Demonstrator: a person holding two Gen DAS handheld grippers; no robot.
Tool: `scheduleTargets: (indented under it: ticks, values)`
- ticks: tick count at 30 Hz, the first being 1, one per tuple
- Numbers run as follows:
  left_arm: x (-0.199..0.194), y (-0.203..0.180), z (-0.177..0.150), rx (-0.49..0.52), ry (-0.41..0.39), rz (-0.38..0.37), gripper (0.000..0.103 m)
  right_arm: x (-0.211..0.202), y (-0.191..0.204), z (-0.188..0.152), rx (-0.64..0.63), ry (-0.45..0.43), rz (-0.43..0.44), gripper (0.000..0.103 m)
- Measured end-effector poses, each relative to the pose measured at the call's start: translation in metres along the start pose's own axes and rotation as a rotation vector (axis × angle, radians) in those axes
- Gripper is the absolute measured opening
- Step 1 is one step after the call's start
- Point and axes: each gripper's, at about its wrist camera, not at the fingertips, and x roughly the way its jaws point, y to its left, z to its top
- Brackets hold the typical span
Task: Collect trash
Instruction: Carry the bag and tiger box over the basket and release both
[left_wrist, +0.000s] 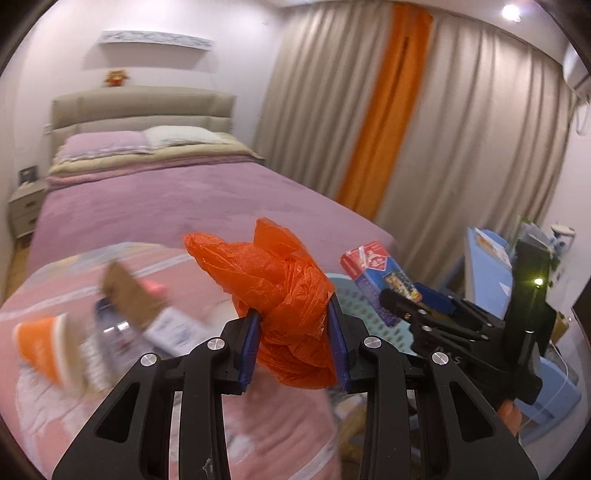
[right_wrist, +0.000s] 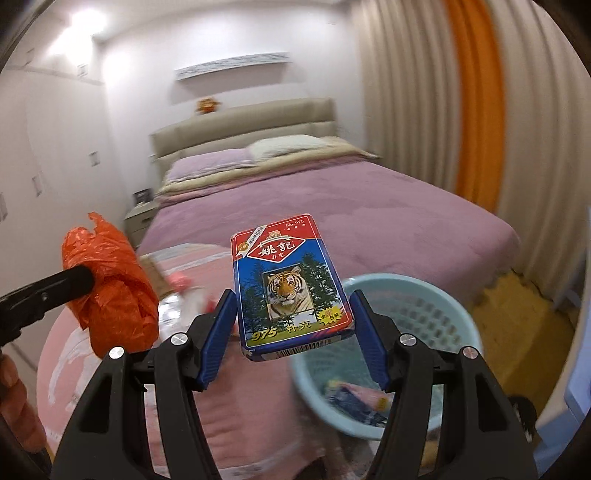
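My left gripper (left_wrist: 293, 334) is shut on a crumpled orange plastic bag (left_wrist: 273, 291) and holds it above the pink blanket; the bag also shows in the right wrist view (right_wrist: 110, 291). My right gripper (right_wrist: 295, 332) is shut on a card box with a tiger picture (right_wrist: 290, 282), held in the air beside the rim of a light blue basket (right_wrist: 458, 314). The box (left_wrist: 380, 275) and the right gripper (left_wrist: 417, 299) show in the left wrist view over the basket (left_wrist: 354, 306). The basket holds some trash at its bottom (right_wrist: 354, 400).
Blurred items lie on the pink blanket (left_wrist: 207, 406): an orange cup (left_wrist: 44, 347), a clear plastic bottle (left_wrist: 114, 332), a brown cardboard piece (left_wrist: 127, 295) and a white packet (left_wrist: 173, 326). A bed with a purple cover (left_wrist: 166, 199) is behind. Curtains (left_wrist: 461, 129) and blue furniture (left_wrist: 487, 266) stand right.
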Motion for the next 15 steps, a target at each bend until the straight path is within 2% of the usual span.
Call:
scheduleTargets:
  ticks: [7, 12, 15]
  values:
    - [0.080, -0.029, 0.000, 0.028, 0.098, -0.060, 0.032, 0.028, -0.063, -0.005, 0.140, 0.084, -0.112, 0.059]
    - [0.138, -0.032, -0.010, 0.026, 0.183, -0.045, 0.032, 0.054, -0.093, -0.017, 0.196, 0.163, -0.165, 0.059]
    - [0.157, -0.032, -0.018, 0.017, 0.227, -0.044, 0.032, 0.069, -0.104, -0.023, 0.219, 0.205, -0.177, 0.059]
